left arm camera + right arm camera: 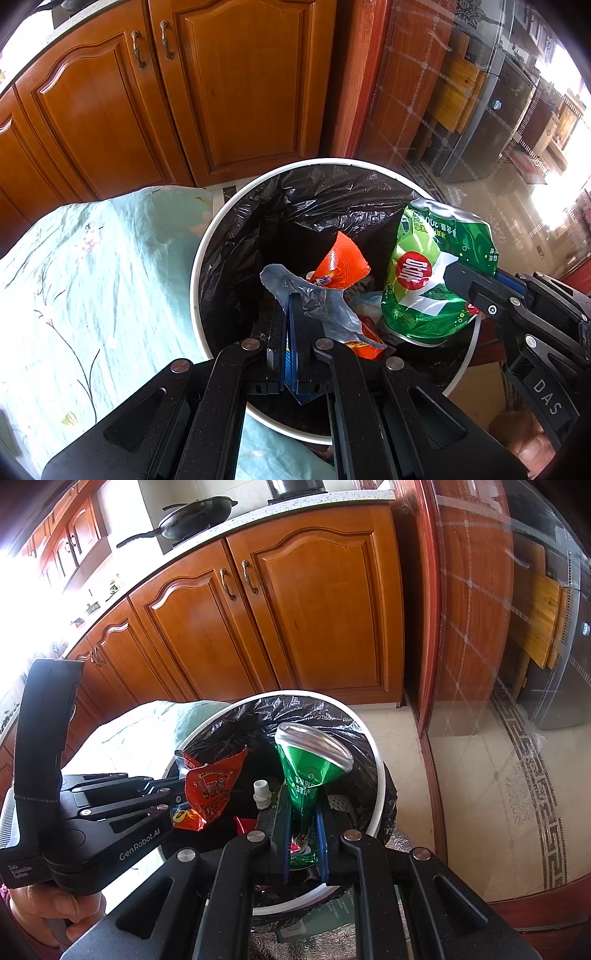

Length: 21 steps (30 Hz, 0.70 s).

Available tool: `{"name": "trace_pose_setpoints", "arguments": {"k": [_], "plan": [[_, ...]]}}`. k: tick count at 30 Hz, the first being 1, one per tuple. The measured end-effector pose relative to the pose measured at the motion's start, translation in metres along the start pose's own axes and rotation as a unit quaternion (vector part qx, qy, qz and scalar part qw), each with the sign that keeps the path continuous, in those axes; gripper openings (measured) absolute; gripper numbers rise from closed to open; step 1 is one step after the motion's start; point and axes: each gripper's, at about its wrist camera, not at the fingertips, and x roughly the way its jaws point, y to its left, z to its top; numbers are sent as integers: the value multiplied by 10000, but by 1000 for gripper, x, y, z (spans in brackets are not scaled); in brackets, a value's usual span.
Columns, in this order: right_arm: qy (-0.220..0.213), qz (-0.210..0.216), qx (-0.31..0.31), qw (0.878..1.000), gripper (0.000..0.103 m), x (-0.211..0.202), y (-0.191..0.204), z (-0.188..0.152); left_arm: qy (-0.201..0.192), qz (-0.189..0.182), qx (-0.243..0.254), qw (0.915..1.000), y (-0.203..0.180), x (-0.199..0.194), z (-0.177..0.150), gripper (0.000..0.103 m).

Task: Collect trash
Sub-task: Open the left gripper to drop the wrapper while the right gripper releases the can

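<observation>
Wooden cabinets (122,110) fill the left wrist view from nine to twelve o'clock, their brass handles (166,40) near the top. In the right wrist view a speckled surface (295,502) runs above them and carries a black pan (195,517) at eleven o'clock. A pale blue flowered cloth (92,280) spreads across the eight o'clock side of the left wrist view, touching the bin's rim.

The round white bin (194,273) sits at centre, lined with a black bag (295,206). Trash already lies inside it, including a white bottle cap (260,794) seen in the right wrist view just left of centre.

The crushed green can (436,273) hangs over the bin's three o'clock side, tilted, with its silver end up. The right gripper (461,282) is clamped on it, its fingers pressed into the dented metal. A person's hand (55,904) shows at seven o'clock in the right wrist view, gripping the other tool's handle.

The red snack wrapper (340,266) stands up over the middle of the bin, its crumpled silver inner side trailing down. The left gripper (291,310) is pinched tight on that wrapper, fingers almost together, above the bin's six o'clock edge.
</observation>
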Motion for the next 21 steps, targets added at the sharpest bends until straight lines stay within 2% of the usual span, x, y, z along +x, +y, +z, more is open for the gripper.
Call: {"name": "trace_pose_setpoints", "arguments": {"k": [4,6,8,9,17,21], "plan": [[10,25,58,10000,13,1,-2,0,73,-9,24,10000,-1,1,0,4],[3,21,91,10000,16,1,-3,-1,66,-16,-6,10000,0,0,-1,13],[-16,47,141,9999,17,0,-5,-1,19,-10,-64,10000,2,-3,-2,33],[-35,55,177,9998,17,-2,-6,-1,-20,-16,-86,10000,3,-6,-3,36],[-253,141,327,9990,30,-17,-8,-4,-145,-6,-212,9997,13,-25,-14,39],[-332,222,376,9985,34,-25,-3,-7,-183,-9,-288,9994,19,-34,-22,39]]}}
